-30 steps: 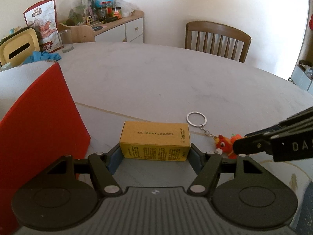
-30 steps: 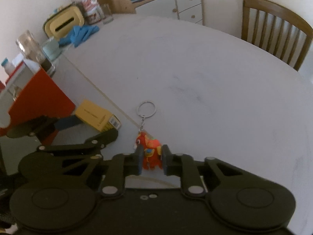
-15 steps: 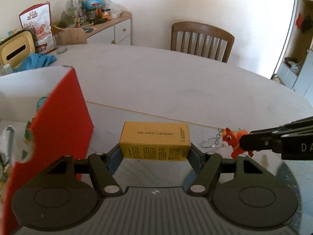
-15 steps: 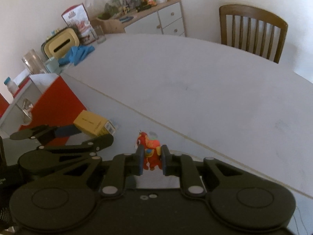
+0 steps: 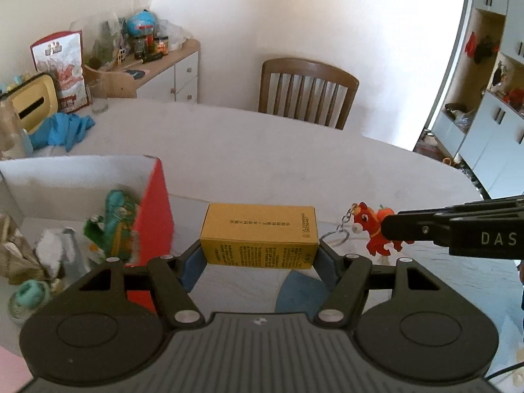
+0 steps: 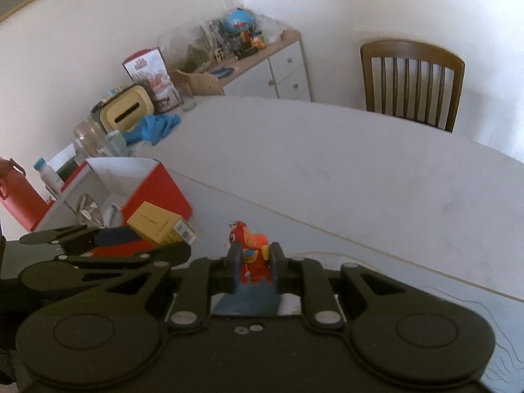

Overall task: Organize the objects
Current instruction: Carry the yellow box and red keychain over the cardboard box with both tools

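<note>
My left gripper [image 5: 260, 255] is shut on a yellow carton [image 5: 259, 239] gripped by its two ends and lifted off the white table [image 5: 294, 157]. In the right wrist view the same yellow carton [image 6: 157, 226] hangs beside a red box [image 6: 157, 193]. My right gripper [image 6: 253, 262] is shut on a small red horse keychain [image 6: 250, 249], also in the air. From the left wrist view the red horse keychain [image 5: 373, 229] dangles its ring [image 5: 334, 239] from the right gripper's tip. The red box [image 5: 154, 209], white inside, holds several small items and stands left of both grippers.
A wooden chair [image 5: 308, 93] stands at the table's far side. A yellow tissue box [image 5: 29, 104], blue gloves [image 5: 64, 127], a glass [image 5: 100, 104] and a snack bag [image 5: 62, 68] crowd the far left. A cluttered sideboard [image 6: 262, 62] stands against the wall. A red flask [image 6: 16, 196] stands behind the box.
Both grippers rose off the table with their loads and shifted toward the red box, whose white inside now shows. The keychain ring left the tabletop and hangs.
</note>
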Demonstrator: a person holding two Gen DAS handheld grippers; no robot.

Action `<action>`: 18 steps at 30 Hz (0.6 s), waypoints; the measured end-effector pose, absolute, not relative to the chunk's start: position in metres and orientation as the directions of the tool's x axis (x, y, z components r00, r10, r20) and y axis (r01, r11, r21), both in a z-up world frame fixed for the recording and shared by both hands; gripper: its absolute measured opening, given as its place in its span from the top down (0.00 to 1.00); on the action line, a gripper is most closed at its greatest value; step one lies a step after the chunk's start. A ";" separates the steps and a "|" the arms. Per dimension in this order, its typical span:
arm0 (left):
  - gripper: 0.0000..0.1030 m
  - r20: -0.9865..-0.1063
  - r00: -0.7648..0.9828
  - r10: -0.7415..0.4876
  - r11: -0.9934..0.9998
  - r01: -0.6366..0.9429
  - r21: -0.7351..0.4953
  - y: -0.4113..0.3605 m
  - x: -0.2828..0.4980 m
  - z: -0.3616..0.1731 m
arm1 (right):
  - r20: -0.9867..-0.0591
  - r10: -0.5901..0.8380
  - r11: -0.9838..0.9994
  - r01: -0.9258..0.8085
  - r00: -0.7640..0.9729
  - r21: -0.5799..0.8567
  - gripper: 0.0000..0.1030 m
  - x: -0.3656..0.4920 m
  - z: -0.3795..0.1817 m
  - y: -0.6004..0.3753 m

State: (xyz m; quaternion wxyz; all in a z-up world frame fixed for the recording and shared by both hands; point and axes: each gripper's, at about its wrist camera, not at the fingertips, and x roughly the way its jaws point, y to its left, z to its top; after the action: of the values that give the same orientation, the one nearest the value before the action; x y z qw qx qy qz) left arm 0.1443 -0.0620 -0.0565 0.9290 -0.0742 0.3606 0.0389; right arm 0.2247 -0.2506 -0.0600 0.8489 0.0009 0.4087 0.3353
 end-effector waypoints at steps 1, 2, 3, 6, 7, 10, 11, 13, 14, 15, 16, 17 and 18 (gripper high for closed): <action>0.33 -0.673 0.739 0.014 0.986 -0.123 -0.114 -0.059 0.140 -0.052 | -0.688 0.571 0.777 -0.566 0.448 0.276 0.85 0.221 -0.055 -0.249; 0.33 -0.672 0.741 0.008 0.986 -0.118 -0.119 -0.055 0.137 -0.047 | -0.683 0.575 0.775 -0.567 0.451 0.279 0.85 0.218 -0.050 -0.248; 0.33 -0.671 0.742 0.005 0.986 -0.115 -0.121 -0.052 0.134 -0.043 | -0.678 0.578 0.774 -0.568 0.454 0.279 0.85 0.214 -0.046 -0.247; 0.33 -0.666 0.746 0.002 0.986 -0.112 -0.123 -0.040 0.125 -0.031 | -0.660 0.587 0.769 -0.577 0.469 0.274 0.85 0.202 -0.031 -0.241; 0.33 -0.666 0.746 0.000 0.986 -0.112 -0.126 -0.035 0.122 -0.027 | -0.655 0.590 0.767 -0.580 0.472 0.273 0.85 0.199 -0.027 -0.239; 0.33 -0.659 0.752 0.005 0.985 -0.115 -0.125 -0.020 0.113 -0.018 | -0.638 0.601 0.761 -0.589 0.482 0.272 0.85 0.190 -0.015 -0.230; 0.33 -0.657 0.754 0.006 0.985 -0.118 -0.126 -0.014 0.109 -0.016 | -0.633 0.604 0.758 -0.593 0.485 0.270 0.85 0.187 -0.011 -0.225; 0.33 -0.656 0.755 0.013 0.984 -0.127 -0.127 -0.002 0.104 -0.012 | -0.626 0.610 0.753 -0.601 0.486 0.268 0.85 0.182 -0.004 -0.216; 0.33 -0.655 0.756 0.015 0.983 -0.132 -0.130 0.005 0.101 -0.010 | -0.623 0.613 0.750 -0.605 0.486 0.266 0.85 0.181 -0.002 -0.210; 0.33 -0.653 0.757 0.020 0.982 -0.137 -0.129 0.012 0.098 -0.008 | -0.620 0.617 0.746 -0.610 0.485 0.265 0.85 0.178 0.001 -0.204; 0.33 -0.652 0.758 0.026 0.981 -0.143 -0.127 0.020 0.095 -0.006 | -0.617 0.621 0.743 -0.615 0.484 0.264 0.85 0.176 0.004 -0.199; 0.33 -0.651 0.759 0.030 0.981 -0.148 -0.127 0.027 0.093 -0.005 | -0.613 0.625 0.738 -0.622 0.483 0.262 0.85 0.173 0.007 -0.192; 0.33 -0.650 0.759 0.038 0.980 -0.156 -0.124 0.036 0.090 -0.004 | -0.611 0.630 0.733 -0.628 0.480 0.262 0.85 0.170 0.009 -0.185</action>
State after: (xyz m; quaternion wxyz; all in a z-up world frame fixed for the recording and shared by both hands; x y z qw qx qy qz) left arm 0.0897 0.0357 -0.0039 0.9339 -0.0856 0.3432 0.0518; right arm 0.1702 -0.1852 0.0089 0.8603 0.0011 0.3554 0.3654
